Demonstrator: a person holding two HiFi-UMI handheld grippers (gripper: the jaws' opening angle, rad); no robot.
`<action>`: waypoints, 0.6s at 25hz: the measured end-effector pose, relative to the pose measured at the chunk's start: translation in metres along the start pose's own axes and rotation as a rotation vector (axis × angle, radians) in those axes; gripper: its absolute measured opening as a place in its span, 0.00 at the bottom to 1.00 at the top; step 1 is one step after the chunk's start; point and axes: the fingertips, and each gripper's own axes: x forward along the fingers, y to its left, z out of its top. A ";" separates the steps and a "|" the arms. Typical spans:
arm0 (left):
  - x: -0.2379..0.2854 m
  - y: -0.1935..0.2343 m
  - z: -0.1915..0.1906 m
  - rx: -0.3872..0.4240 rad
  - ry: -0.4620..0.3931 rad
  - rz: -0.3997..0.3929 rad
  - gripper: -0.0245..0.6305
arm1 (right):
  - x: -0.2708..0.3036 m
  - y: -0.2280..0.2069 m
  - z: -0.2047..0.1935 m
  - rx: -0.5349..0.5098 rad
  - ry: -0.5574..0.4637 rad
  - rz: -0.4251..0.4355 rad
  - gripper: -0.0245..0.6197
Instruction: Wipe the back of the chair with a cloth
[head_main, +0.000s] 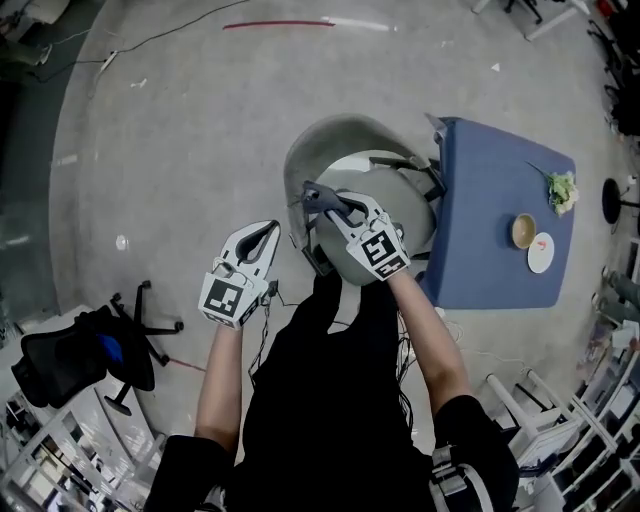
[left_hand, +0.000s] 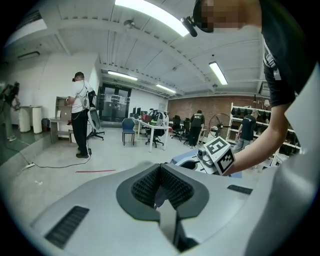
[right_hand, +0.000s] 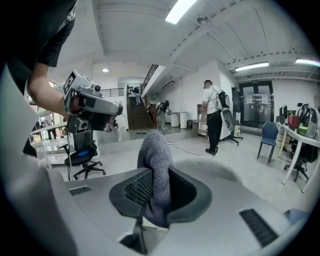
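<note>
The big grey chair (head_main: 335, 140) stands on the floor, next to a blue surface (head_main: 490, 230). The right tool (head_main: 312, 192) is at the chair's edge and pinches the grey cloth (right_hand: 156, 160) tight. The left tool (head_main: 266, 230) is closed on nothing, near the chair. The cloth looks soft, light and floppy, so a pinch at its bunched middle should work.

The concrete floor (head_main: 200, 150) carries a grey shell chair (head_main: 335, 140), a black office chair (head_main: 70, 362) and a table (head_main: 480, 180) with a blue cover. A red strip (head_main: 280, 24) lies on the floor. On the table stand a bowl (head_main: 523, 231) and a white plate (head_main: 540, 252), just beside each other, with a green leafy bunch (head_main: 562, 188) near them.
</note>
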 end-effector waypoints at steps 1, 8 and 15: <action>0.004 0.003 -0.004 -0.003 0.001 0.004 0.07 | 0.009 -0.002 -0.004 0.003 -0.001 0.007 0.18; 0.027 0.016 -0.034 -0.037 0.006 0.024 0.07 | 0.057 -0.011 -0.034 0.019 -0.004 0.045 0.18; 0.033 0.018 -0.043 -0.043 0.046 0.018 0.07 | 0.102 -0.027 -0.047 0.018 0.003 0.056 0.18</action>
